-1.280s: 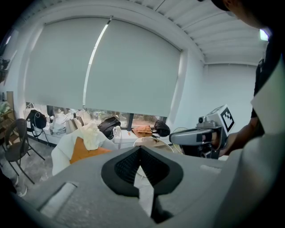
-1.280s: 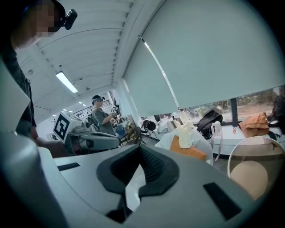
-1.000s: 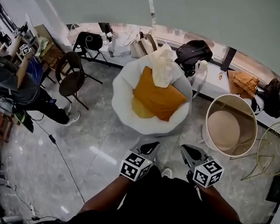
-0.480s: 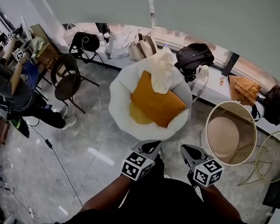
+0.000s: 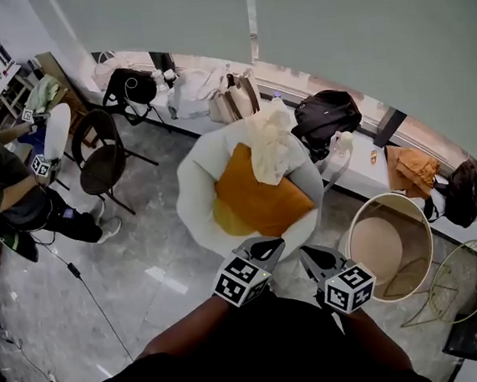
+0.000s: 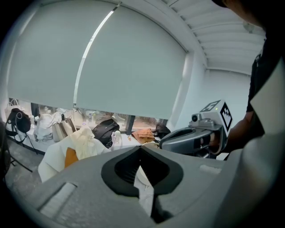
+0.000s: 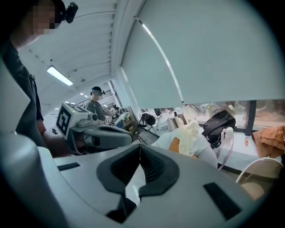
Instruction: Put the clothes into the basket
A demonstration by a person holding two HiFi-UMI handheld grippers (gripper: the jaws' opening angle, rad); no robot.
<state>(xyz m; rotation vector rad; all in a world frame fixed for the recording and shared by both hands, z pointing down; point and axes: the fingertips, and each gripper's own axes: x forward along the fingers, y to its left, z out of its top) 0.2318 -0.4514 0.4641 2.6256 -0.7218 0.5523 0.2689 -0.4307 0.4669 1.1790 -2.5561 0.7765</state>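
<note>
A cream garment hangs over the back of a white round armchair, above an orange cloth or cushion on its seat. The same garment and chair appear in the left gripper view, and the garment also in the right gripper view. A round basket with a pale rim stands on the floor to the chair's right, nothing visible in it. My left gripper and right gripper hover side by side just short of the chair, both shut and empty. The jaw tips meet in each gripper view.
A black chair and a person are at the left, with a cable across the floor. A black bag and orange cloth lie on the window ledge. A wire basket stands at the far right.
Both grippers have moved together toward the armchair, which now lies nearer below them. Their jaws stay shut. The person at the left has shifted.
</note>
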